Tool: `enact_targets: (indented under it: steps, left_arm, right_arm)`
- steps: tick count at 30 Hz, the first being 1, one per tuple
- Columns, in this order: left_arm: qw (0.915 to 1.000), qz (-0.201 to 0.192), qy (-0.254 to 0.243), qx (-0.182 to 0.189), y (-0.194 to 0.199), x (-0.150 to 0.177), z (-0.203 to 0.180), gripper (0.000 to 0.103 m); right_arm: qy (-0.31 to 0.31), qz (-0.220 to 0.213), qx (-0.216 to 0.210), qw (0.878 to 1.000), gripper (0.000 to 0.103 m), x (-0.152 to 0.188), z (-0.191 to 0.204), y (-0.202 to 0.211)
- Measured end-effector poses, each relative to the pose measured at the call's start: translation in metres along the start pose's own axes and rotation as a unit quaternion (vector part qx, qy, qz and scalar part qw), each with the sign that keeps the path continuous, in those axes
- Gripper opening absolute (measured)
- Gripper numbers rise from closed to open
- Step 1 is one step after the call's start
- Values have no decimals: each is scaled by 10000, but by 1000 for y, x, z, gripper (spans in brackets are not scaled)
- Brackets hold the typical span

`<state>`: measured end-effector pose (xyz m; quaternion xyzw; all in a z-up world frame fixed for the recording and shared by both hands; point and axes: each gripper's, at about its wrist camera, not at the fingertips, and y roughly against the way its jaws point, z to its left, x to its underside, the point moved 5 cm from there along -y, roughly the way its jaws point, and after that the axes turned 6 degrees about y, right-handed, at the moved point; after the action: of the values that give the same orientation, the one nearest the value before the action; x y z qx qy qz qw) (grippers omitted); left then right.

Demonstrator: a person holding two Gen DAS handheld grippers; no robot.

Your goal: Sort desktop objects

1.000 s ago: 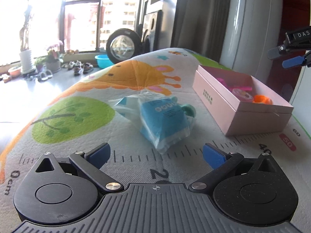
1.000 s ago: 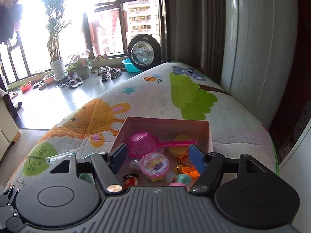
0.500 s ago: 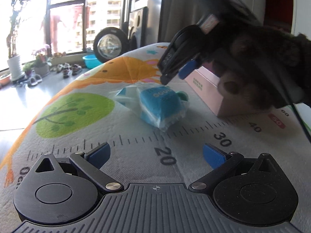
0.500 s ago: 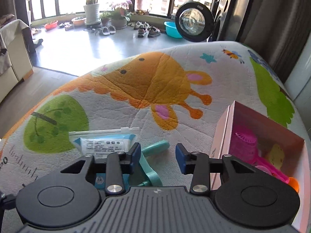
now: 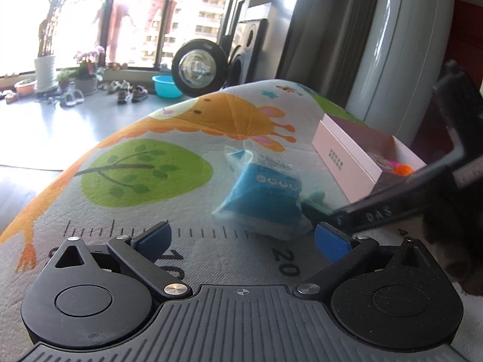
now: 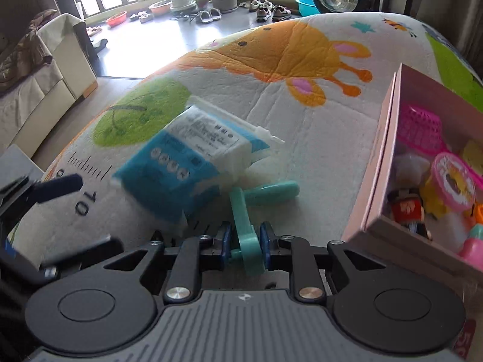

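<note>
Teal plastic tool (image 6: 246, 229) sits pinched between the closed-in fingers of the right gripper (image 6: 245, 238), low centre in the right wrist view. Only that view shows the toys inside the pink box (image 6: 383, 163) at right. In the left wrist view, the left gripper (image 5: 241, 238) gapes wide, holding nothing, before the blue tissue pack (image 5: 265, 193) at centre on the mat (image 5: 145, 169).

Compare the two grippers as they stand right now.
1. The left gripper is open, jaws wide apart; the right gripper is shut on the teal tool.
2. The left gripper holds nothing, the blue packet lying ahead of it; the right gripper grips the tool's flat part beside that packet.
Both have blue pads on black bodies and sit low over the play mat.
</note>
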<state>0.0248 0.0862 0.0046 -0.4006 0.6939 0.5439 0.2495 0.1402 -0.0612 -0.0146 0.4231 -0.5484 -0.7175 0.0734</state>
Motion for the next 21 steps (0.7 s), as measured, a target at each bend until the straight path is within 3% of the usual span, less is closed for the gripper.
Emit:
enact_targets:
  steps: [6, 12, 15, 18, 19, 20, 21]
  left_arm:
    - [9990, 85, -443, -70, -7, -1, -21, 103]
    - [9959, 236, -810, -339, -42, -8, -41, 103]
    - [9945, 280, -857, -535, -59, -13, -45, 103]
    - [9932, 270, -847, -750, -69, -15, -48, 103]
    - [9930, 282, -838, -789, -71, -15, -48, 103]
    - [9926, 282, -843, -822, -71, -15, -49, 103]
    - [9923, 270, -872, -843, -71, -14, -50, 102]
  right_arm:
    - [-443, -157, -199, 9987, 19, 57, -9, 38]
    - [-1051, -569, 411, 9920, 19, 110, -51, 72]
    - [-1306, -798, 621, 9863, 25, 131, -67, 83]
    - [-1484, -1061, 731, 9805, 55, 144, -74, 89]
    - [-1569, -1149, 785, 9778, 80, 147, -76, 91]
    - [-1683, -1254, 888, 9737, 90, 151, -80, 91]
    - [-1735, -1312, 929, 9716, 90, 154, -81, 89]
